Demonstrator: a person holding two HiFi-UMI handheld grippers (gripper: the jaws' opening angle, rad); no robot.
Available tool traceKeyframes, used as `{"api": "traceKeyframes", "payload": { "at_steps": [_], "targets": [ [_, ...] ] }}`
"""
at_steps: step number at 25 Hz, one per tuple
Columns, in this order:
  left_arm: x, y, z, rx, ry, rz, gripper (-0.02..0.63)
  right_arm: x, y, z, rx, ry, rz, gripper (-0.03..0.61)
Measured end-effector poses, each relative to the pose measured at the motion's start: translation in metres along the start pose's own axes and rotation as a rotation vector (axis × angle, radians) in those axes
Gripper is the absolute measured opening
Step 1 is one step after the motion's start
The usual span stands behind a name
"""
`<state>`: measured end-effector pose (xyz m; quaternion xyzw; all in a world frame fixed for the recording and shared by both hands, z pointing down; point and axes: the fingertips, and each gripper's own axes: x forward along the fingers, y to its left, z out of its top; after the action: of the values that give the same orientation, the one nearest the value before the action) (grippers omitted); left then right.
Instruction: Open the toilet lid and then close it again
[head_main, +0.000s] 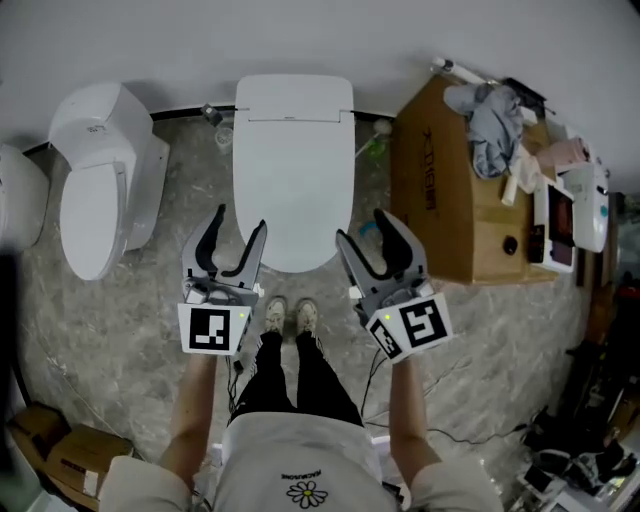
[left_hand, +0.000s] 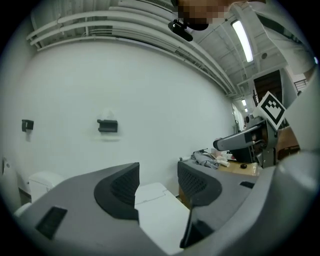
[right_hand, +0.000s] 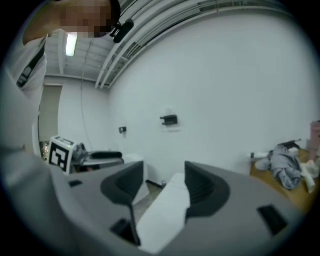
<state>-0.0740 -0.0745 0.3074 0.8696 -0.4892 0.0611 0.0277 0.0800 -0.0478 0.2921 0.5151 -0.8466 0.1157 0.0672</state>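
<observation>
The white toilet (head_main: 293, 170) stands against the wall straight ahead, its lid lying flat and closed. My left gripper (head_main: 240, 218) hovers at the front left of the lid, open and empty. At the front right hangs my right gripper (head_main: 360, 224), also open with nothing between its jaws. Neither touches the toilet as far as I can tell. In the left gripper view the closed lid (left_hand: 160, 215) shows past the spread jaws of the left gripper (left_hand: 158, 185). The right gripper view shows the lid (right_hand: 167, 207) beyond the right gripper (right_hand: 165, 182).
A second white toilet (head_main: 95, 190) stands to the left. A large cardboard box (head_main: 450, 190) with a grey cloth (head_main: 492, 125) and small items on top sits close on the right. The person's shoes (head_main: 292, 315) are just before the bowl. Cardboard boxes (head_main: 60, 455) lie lower left.
</observation>
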Motion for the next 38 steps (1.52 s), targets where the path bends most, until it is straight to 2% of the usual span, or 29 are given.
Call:
{"api": "traceKeyframes", "payload": {
  "at_steps": [5, 9, 14, 18, 21, 28, 31, 34, 38],
  "targets": [
    [0.011, -0.009, -0.075, -0.033, 0.088, -0.017, 0.270, 0.022, 0.006, -0.065, -0.005, 0.090, 0.048, 0.259],
    [0.015, -0.019, -0.139, -0.071, 0.195, -0.058, 0.282, 0.035, 0.003, -0.127, -0.034, 0.162, 0.045, 0.258],
    [0.009, -0.030, -0.220, -0.051, 0.284, -0.086, 0.302, 0.040, -0.003, -0.210, -0.019, 0.246, 0.035, 0.258],
    [-0.002, -0.031, -0.272, -0.021, 0.319, -0.093, 0.313, 0.039, -0.003, -0.270, -0.010, 0.324, 0.028, 0.258],
    [-0.010, -0.033, -0.306, -0.020, 0.348, -0.101, 0.313, 0.037, -0.007, -0.313, -0.035, 0.383, 0.016, 0.258],
    [-0.025, -0.058, -0.390, 0.016, 0.429, -0.196, 0.316, 0.029, -0.008, -0.394, -0.024, 0.490, 0.005, 0.259],
    [-0.028, -0.059, -0.421, -0.008, 0.468, -0.186, 0.316, 0.023, -0.009, -0.428, -0.012, 0.549, -0.008, 0.258],
    [-0.033, -0.060, -0.444, -0.006, 0.502, -0.181, 0.316, 0.016, -0.007, -0.457, 0.002, 0.606, -0.012, 0.258],
    [-0.034, -0.060, -0.460, -0.014, 0.529, -0.188, 0.316, 0.017, -0.011, -0.484, -0.027, 0.645, -0.021, 0.259]
  ]
}}
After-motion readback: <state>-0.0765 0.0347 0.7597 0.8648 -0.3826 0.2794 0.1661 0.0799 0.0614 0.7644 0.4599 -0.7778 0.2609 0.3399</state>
